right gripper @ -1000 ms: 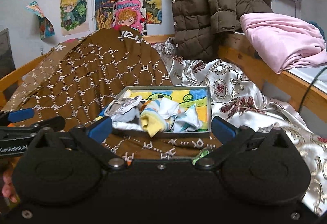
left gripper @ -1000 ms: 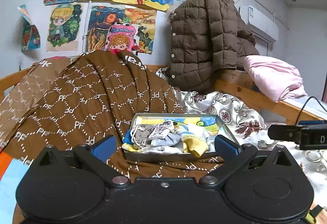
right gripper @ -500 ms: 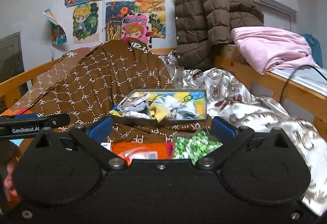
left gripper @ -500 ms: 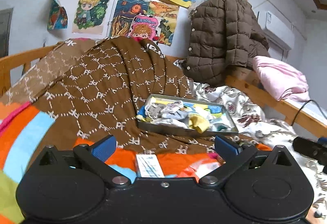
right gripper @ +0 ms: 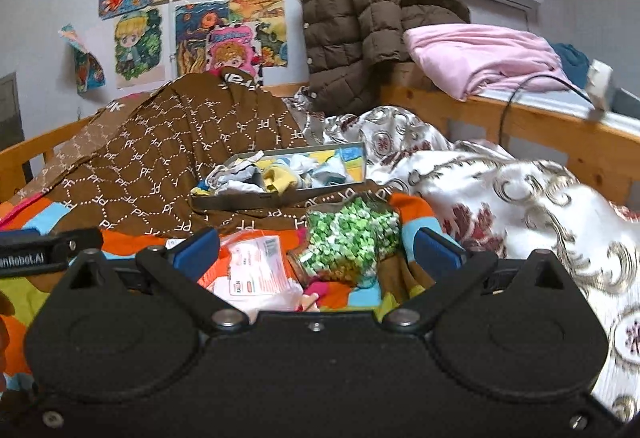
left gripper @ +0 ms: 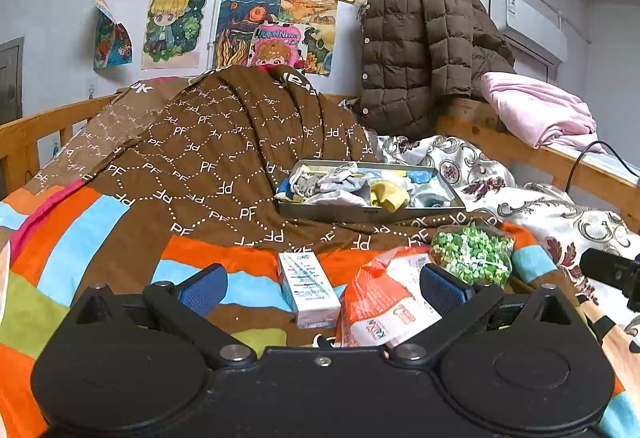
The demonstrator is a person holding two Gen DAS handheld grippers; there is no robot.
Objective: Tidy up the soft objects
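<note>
A shallow grey tin (left gripper: 366, 213) (right gripper: 240, 201) holding several small socks and cloths (left gripper: 352, 188) (right gripper: 280, 174) rests on a brown patterned blanket (left gripper: 208, 158) (right gripper: 160, 166) on the bed. My left gripper (left gripper: 322, 288) is open, well short of the tin, above a white carton (left gripper: 308, 288) and an orange-and-white packet (left gripper: 384, 302). My right gripper (right gripper: 316, 250) is open too, with a jar of green-and-white pieces (right gripper: 352, 242) lying between its fingers' line of sight and the orange packet (right gripper: 256, 270) at its left.
A striped orange, blue and green cover (left gripper: 80, 238) lies in front. A white floral quilt (right gripper: 520, 206) spreads at the right. A brown padded jacket (left gripper: 420, 54) and pink bedding (left gripper: 536, 110) hang on the wooden rail (left gripper: 560, 162). Drawings cover the wall.
Both grippers have drawn back from the tin, which looks smaller now. The carton, the orange packet and the green jar have come into view in front. Both stay open.
</note>
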